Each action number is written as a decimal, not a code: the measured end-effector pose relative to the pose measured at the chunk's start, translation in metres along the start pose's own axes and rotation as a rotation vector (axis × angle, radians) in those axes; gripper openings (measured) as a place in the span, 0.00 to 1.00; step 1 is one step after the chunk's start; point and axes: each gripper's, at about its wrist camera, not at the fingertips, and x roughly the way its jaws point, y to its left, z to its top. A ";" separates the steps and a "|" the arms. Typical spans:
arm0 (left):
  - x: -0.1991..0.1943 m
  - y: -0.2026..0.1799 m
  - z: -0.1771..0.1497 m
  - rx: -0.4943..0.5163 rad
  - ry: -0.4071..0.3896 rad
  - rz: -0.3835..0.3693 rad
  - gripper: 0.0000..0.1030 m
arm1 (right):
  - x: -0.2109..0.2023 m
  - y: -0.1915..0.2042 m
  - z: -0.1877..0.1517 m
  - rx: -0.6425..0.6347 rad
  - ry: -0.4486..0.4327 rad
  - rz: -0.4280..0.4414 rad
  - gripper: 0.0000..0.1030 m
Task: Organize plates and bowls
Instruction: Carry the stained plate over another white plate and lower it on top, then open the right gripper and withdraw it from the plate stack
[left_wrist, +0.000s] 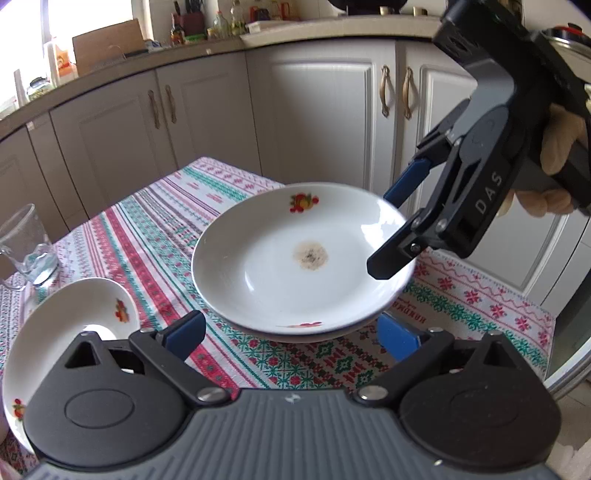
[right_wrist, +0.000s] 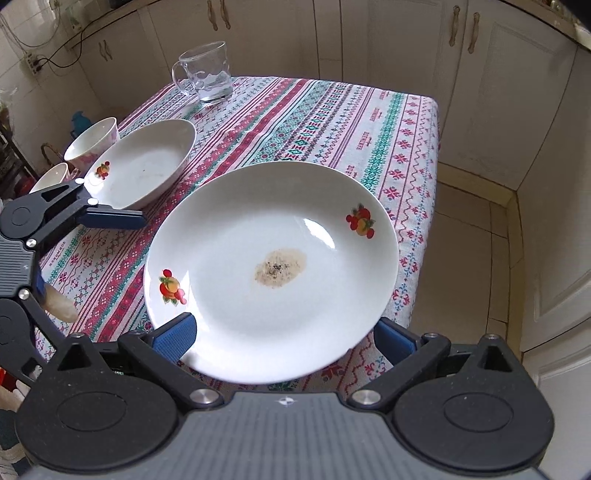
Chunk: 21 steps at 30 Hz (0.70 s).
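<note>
A white plate (left_wrist: 295, 258) with fruit prints and a brown stain sits on the patterned tablecloth (left_wrist: 155, 236); it also shows in the right wrist view (right_wrist: 273, 273). My right gripper (left_wrist: 384, 232) is open, its fingers either side of the plate's right rim without closing on it. In its own view (right_wrist: 284, 332) the plate lies between its blue pads. My left gripper (left_wrist: 291, 332) is open at the plate's near edge. A second white deep plate (left_wrist: 74, 325) lies left of it, also in the right wrist view (right_wrist: 144, 162).
A glass mug (right_wrist: 207, 72) stands at the table's far side. Two small white bowls (right_wrist: 94, 142) sit at the table's left edge. Kitchen cabinets (left_wrist: 314, 118) run behind the table. The table edge and tiled floor (right_wrist: 472, 251) lie to the right.
</note>
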 end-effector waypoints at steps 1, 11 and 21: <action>-0.004 0.000 0.000 -0.008 -0.010 0.006 0.96 | -0.004 0.002 -0.001 -0.005 -0.018 0.003 1.00; -0.065 0.025 -0.004 -0.082 -0.055 0.083 0.98 | -0.040 0.068 -0.017 -0.121 -0.212 -0.044 1.00; -0.104 0.087 -0.019 -0.225 0.070 0.167 0.97 | -0.016 0.150 -0.015 -0.214 -0.282 -0.044 1.00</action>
